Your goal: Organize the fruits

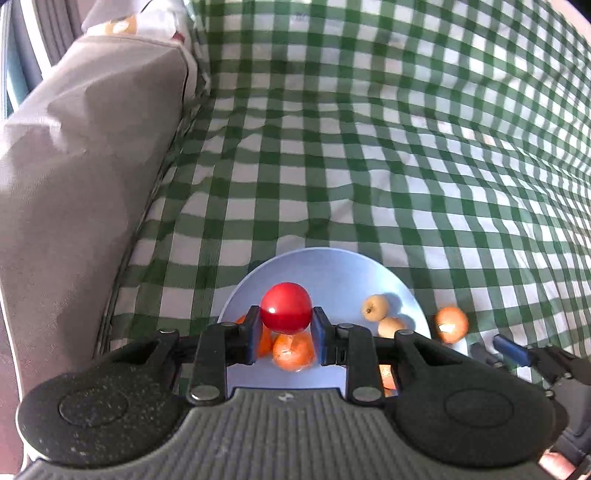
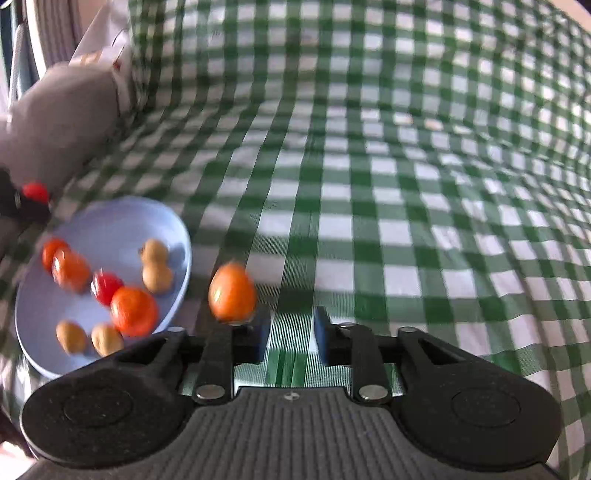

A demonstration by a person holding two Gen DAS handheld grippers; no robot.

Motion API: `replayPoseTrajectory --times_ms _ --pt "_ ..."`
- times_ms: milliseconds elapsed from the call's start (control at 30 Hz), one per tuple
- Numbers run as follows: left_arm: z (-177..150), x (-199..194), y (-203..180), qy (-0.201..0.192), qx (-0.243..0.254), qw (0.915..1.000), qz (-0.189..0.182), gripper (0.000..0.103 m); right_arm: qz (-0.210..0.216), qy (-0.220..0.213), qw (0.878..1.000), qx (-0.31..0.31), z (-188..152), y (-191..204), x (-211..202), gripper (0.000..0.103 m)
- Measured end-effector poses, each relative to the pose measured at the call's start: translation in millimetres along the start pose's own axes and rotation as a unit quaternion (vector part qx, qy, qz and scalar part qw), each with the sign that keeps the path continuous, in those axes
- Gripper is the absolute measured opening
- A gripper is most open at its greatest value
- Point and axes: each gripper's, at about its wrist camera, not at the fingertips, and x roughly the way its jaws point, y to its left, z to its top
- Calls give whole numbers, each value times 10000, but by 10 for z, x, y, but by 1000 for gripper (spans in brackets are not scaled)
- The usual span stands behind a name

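Note:
My left gripper (image 1: 286, 321) is shut on a shiny red round fruit (image 1: 286, 312), held above a light blue plate (image 1: 332, 273). The plate holds orange fruits (image 1: 293, 352) and small beige fruits (image 1: 375, 307). In the right wrist view the same plate (image 2: 110, 229) also carries a red fruit (image 2: 106, 288). My right gripper (image 2: 288, 336) has a narrow gap with only cloth showing between its blue pads. A blurred orange fruit (image 2: 232, 291) sits just outside its left finger, right of the plate rim. The left wrist view shows that orange fruit (image 1: 450, 324) beside a blue finger (image 1: 511, 349).
A green-and-white checked cloth (image 1: 369, 166) covers the whole surface and rises at the back. A grey cushioned arm (image 1: 92, 166) stands along the left, with a white packet (image 1: 147, 18) behind it. Open cloth stretches to the right of the plate (image 2: 406, 221).

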Motion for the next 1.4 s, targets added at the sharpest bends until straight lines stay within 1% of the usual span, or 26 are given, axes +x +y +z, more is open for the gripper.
replayPoseTrajectory --times_ms 33,100,167,233,267,333,367,433,600,700,800,833,867,900,933,967,1000,1033,1067,1100,1167,1300,1333,1400 --pt "3 26 16 58 -67 10000 -8 31 81 63 9999 -50 12 16 56 38" --pt "-1 70 30 126 -142 9998 -24 31 193 163 9995 -213 50 79 179 41" --pt "-21 96 37 174 -129 9998 -29 31 176 164 9987 -447 92 153 283 48" --pt "-48 131 42 221 -65 9997 -48 31 146 79 9984 -549 146 191 377 49" --pt "-66 145 49 256 -27 9997 -58 31 162 41 9985 -526 150 186 406 49" --pt "-96 189 32 304 53 9995 -109 31 211 25 9982 -568 194 205 384 35" --pt "-116 217 27 321 97 9994 -121 31 213 32 9981 -574 231 205 374 35" --pt "-148 243 29 356 199 9991 -100 31 237 -108 9979 -589 255 256 288 35" --pt "-187 232 77 337 253 9990 -134 31 549 -456 9942 -807 277 496 -100 35" --pt "-196 215 106 318 264 9990 -157 31 745 -480 9919 -907 291 660 -214 35" --pt "-186 255 124 344 278 9989 -179 31 851 -446 9899 -1042 329 807 -230 35" --pt "-180 262 125 330 295 9988 -199 40 858 -440 9894 -1089 344 848 -226 35" --pt "-169 261 124 314 328 9987 -243 72 876 -431 9887 -1142 364 890 -219 36" --pt "-150 277 121 297 342 9987 -224 91 925 -402 9877 -1195 395 933 -202 37" --pt "-139 233 126 220 337 9991 -111 102 982 -357 9868 -1240 420 961 -203 40" --pt "-141 164 138 64 344 9994 -37 103 997 -322 9863 -1275 444 983 -222 54" --pt "-142 106 151 20 404 9992 -43 103 976 -346 9863 -1281 460 992 -263 61" --pt "-145 69 164 69 458 9989 -58 103 971 -384 9863 -1275 469 988 -315 75" --pt "-157 26 184 141 490 9987 -16 103 979 -385 9863 -1274 471 974 -377 84" --pt "-184 -25 205 147 488 9987 59 103 986 -355 9863 -1271 465 958 -445 86" --pt "-282 -153 251 28 498 9985 229 103 968 -233 9883 -1157 430 926 -570 95" --pt "-491 -384 332 -58 482 9977 475 103 870 -83 9932 -764 336 922 -790 100" --pt "-533 -429 343 -81 475 9974 527 103 809 -63 9944 -684 318 943 -838 102" --pt "-611 -499 366 -92 452 9969 634 103 624 -43 9960 -639 274 1014 -906 102"
